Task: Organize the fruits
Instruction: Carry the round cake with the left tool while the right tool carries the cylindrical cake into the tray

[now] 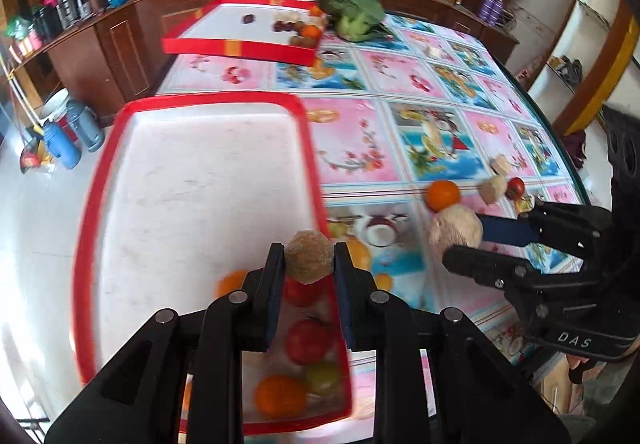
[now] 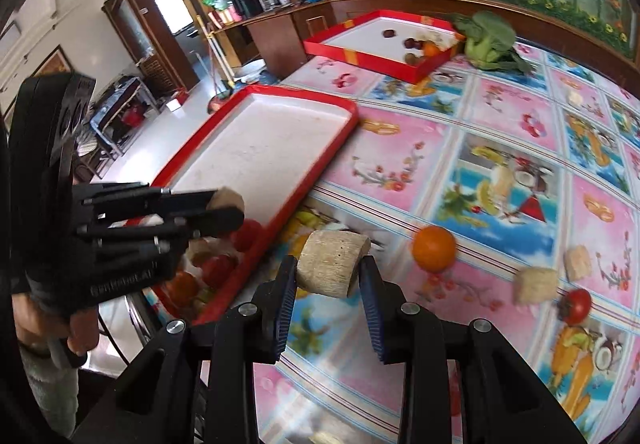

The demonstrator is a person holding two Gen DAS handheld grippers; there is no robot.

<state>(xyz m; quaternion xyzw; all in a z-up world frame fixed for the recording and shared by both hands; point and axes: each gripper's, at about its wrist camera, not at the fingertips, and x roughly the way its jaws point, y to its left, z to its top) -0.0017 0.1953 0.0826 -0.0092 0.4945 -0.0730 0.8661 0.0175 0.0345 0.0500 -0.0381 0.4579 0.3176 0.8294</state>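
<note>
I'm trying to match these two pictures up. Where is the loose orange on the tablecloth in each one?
Left wrist view: the orange lies right of centre, just beyond the right tongs.
Right wrist view: the orange is right of centre, past the held beige chunk.
Shared landmark: the near red tray.

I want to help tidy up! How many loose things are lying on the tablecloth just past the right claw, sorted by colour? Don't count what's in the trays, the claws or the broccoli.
Orange: 1, the orange
Beige: 2, the beige chunks
Red: 1, the tomato
Total: 4
</note>
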